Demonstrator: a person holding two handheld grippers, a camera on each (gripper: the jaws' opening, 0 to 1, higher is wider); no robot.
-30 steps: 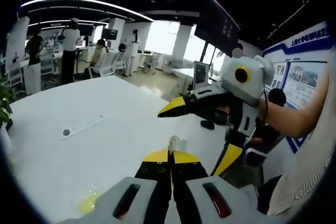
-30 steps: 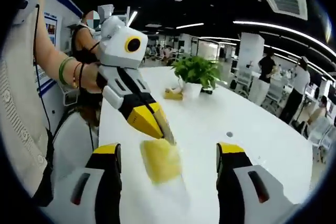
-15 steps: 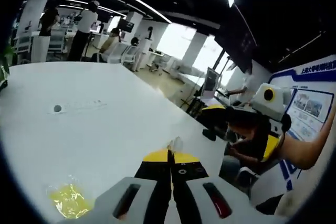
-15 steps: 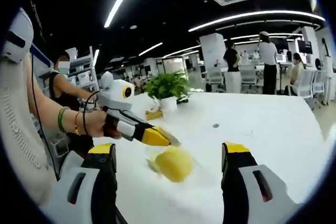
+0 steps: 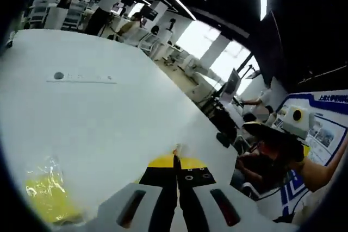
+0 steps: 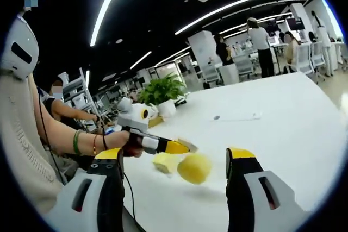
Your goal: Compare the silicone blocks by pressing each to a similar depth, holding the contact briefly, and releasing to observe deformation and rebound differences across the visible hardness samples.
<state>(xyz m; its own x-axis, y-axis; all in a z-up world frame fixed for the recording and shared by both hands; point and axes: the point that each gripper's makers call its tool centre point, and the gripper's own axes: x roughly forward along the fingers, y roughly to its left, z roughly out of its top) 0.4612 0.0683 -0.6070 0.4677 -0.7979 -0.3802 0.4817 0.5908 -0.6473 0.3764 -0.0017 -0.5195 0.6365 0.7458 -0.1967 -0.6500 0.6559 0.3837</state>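
A yellow silicone block [image 6: 194,168] lies on the white table [image 6: 283,112], level with my right gripper's [image 6: 175,158] open jaws and with free room on both sides. A second yellow piece [image 6: 162,162] sits just left of it. My left gripper [image 6: 187,145], held by a hand with bracelets, is shut and points at the block from the left, its tip just above it. In the left gripper view the left gripper [image 5: 175,155] is shut over the table [image 5: 109,112], and a yellow block in clear wrap [image 5: 43,194] lies at the lower left. The right gripper [image 5: 269,132] hangs beyond the table edge.
A potted plant [image 6: 163,88] and another yellow block [image 6: 156,121] stand at the table's far left end. A small round hole [image 5: 58,75] marks the tabletop. People and chairs [image 6: 261,47] fill the room behind. A seated person [image 5: 255,156] is beyond the table's edge.
Both views have swung. The right gripper has drawn back from the table, so the left gripper and yellow block look smaller. The left gripper stays shut and the right open.
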